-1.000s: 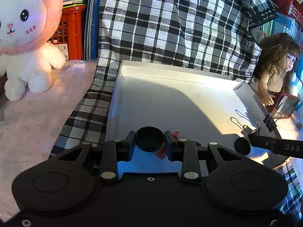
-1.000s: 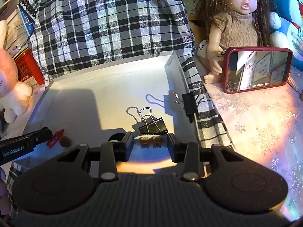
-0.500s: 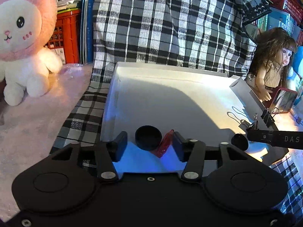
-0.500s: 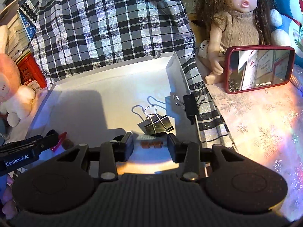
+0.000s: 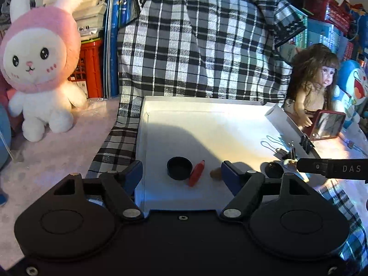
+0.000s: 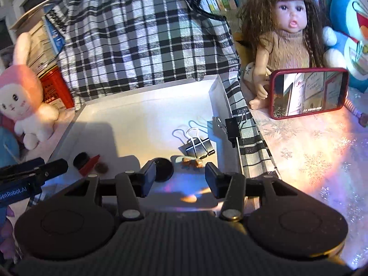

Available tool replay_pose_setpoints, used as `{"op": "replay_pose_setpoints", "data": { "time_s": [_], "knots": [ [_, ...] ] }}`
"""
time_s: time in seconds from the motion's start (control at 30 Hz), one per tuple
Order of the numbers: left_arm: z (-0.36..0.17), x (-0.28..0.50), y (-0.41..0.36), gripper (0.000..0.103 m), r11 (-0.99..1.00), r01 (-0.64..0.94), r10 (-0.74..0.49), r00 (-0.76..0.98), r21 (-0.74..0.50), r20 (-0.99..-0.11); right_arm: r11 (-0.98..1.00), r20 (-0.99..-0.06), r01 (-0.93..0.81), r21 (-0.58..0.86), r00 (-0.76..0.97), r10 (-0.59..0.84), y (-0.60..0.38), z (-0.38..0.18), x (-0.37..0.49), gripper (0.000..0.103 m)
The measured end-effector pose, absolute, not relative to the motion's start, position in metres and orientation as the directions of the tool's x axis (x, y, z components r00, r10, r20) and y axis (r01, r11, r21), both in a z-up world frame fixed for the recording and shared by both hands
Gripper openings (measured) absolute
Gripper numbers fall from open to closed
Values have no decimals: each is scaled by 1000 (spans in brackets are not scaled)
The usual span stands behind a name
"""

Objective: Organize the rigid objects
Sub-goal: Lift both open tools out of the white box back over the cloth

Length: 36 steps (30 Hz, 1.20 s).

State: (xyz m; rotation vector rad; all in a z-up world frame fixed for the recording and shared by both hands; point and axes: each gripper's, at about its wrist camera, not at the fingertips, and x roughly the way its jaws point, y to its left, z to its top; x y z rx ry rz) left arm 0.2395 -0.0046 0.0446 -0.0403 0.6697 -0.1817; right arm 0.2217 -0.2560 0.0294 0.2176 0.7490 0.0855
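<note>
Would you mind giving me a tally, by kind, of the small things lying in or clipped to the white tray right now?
Black caps: 2
Binder clips: 2, one lying in the white tray at, one clipped on its right wall
Red crayon: 1
Small brown round piece: 1
Small tan crumpled piece: 1
Total: 7

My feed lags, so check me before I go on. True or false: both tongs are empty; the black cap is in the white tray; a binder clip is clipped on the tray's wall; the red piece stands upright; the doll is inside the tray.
1. Both the left tongs and the right tongs are empty: true.
2. Black cap in the white tray: true.
3. Binder clip on the tray's wall: true.
4. Red piece upright: false, it lies flat beside the cap.
5. Doll inside the tray: false, it sits outside.
</note>
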Motion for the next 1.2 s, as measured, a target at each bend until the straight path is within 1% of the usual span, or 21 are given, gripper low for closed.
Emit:
{"op": "replay_pose_setpoints", "data": {
  "time_s": [0.13,0.2,0.43,0.6,0.87,0.97,1.13,1.2],
  "knots": [
    [50,218,-4,76,979,181,-199,775,-90,-600,973,-642,-53,225,743,189,-252,35,202,70],
    [51,206,-4,76,977,196,-208,777,-86,-594,973,-628,-79,216,752,200,-249,38,190,76],
    [56,159,-4,78,966,249,-245,776,-75,-580,970,-581,-144,196,780,234,-244,44,143,81],
    [53,122,5,79,950,279,-305,760,-136,-573,970,-563,-197,142,790,242,-246,44,107,83],
    [41,77,13,79,951,282,-304,770,-129,-561,974,-558,-220,55,802,213,-254,31,62,83],
    [35,63,15,79,952,277,-299,765,-127,-571,976,-556,-215,30,808,195,-255,25,49,83],
    [22,41,19,71,949,265,-313,750,-169,-582,980,-548,-199,-4,820,164,-252,16,29,78],
    [18,32,19,70,948,270,-316,747,-167,-585,982,-543,-189,-10,826,153,-250,12,21,75]
  ]
}}
